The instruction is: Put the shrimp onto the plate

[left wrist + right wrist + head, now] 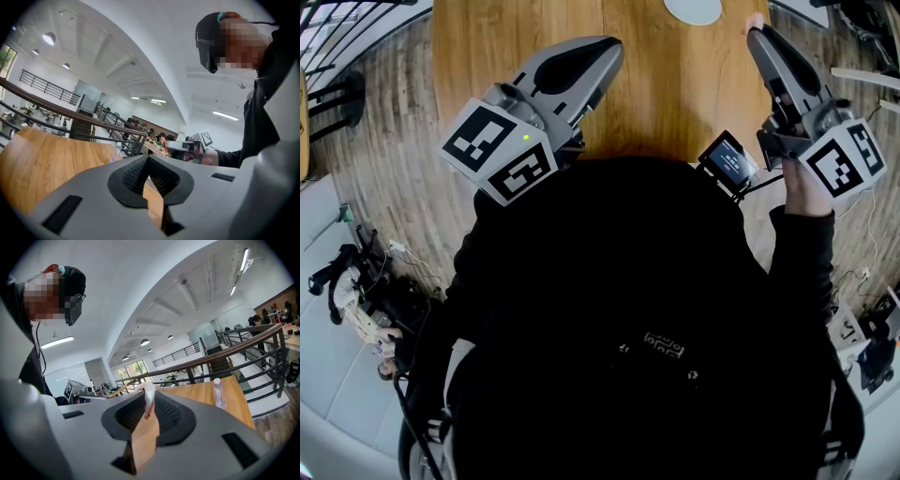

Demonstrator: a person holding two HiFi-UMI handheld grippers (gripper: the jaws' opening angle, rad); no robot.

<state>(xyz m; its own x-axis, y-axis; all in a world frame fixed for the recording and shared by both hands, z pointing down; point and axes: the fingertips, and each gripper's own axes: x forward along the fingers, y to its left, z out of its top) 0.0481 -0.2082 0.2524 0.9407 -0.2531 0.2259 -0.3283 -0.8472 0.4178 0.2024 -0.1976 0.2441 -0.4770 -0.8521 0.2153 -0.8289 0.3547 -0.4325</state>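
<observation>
The right hand-held gripper point(148, 397) is pinching the shrimp point(149, 404) between its narrowed jaws and holding it just right of the plate point(694, 9), which is sitting on the table point(656, 84). The left hand-held gripper point(149, 163) is hovering left of the plate, nearer the person, its jaws closed together with nothing between them.

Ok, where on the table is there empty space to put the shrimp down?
Most of the wooden table is bare: the wide patch between the left gripper and the right gripper, just below the white plate. Tightest beside the plate, where the shrimp hangs.
</observation>
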